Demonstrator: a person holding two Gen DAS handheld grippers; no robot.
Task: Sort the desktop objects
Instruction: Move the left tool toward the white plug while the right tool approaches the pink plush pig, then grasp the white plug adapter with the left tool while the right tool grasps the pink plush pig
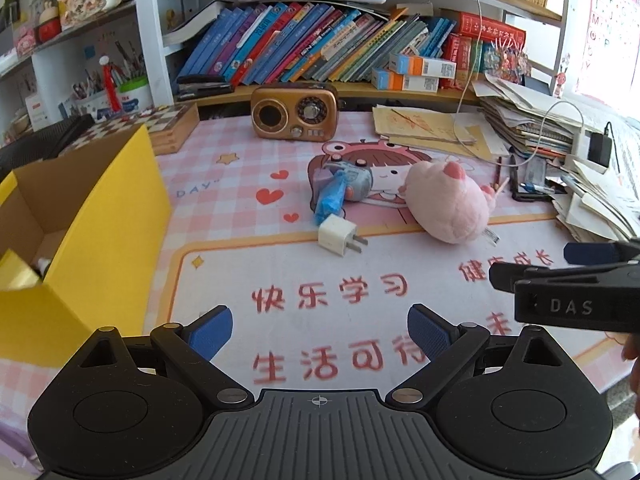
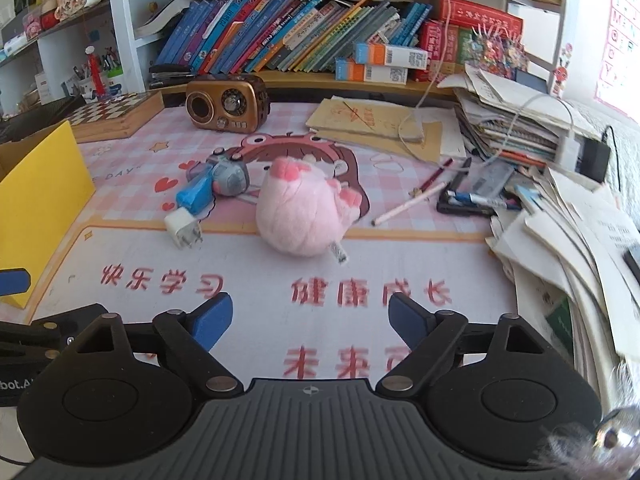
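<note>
A pink plush toy [image 1: 452, 204] [image 2: 306, 208] lies mid-desk on the printed mat. Left of it sit a white plug adapter [image 1: 338, 236] [image 2: 183, 227], a blue wrapped item [image 1: 330, 198] [image 2: 195, 194] and a small grey toy [image 1: 356, 182] [image 2: 230, 176]. My left gripper [image 1: 320, 330] hovers open over the mat's near part, nothing between its blue pads. My right gripper [image 2: 310, 318] is likewise open and empty, short of the plush; its dark body shows at the right edge of the left wrist view [image 1: 576, 296]. A yellow cardboard box [image 1: 104, 216] [image 2: 40, 188] stands open at the left.
A brown retro radio [image 1: 296, 112] [image 2: 226, 106] and a chessboard box [image 1: 160, 124] sit at the back. Stacked papers [image 2: 560, 208], pencils [image 2: 412, 202] and a marker crowd the right side. Bookshelves line the rear wall.
</note>
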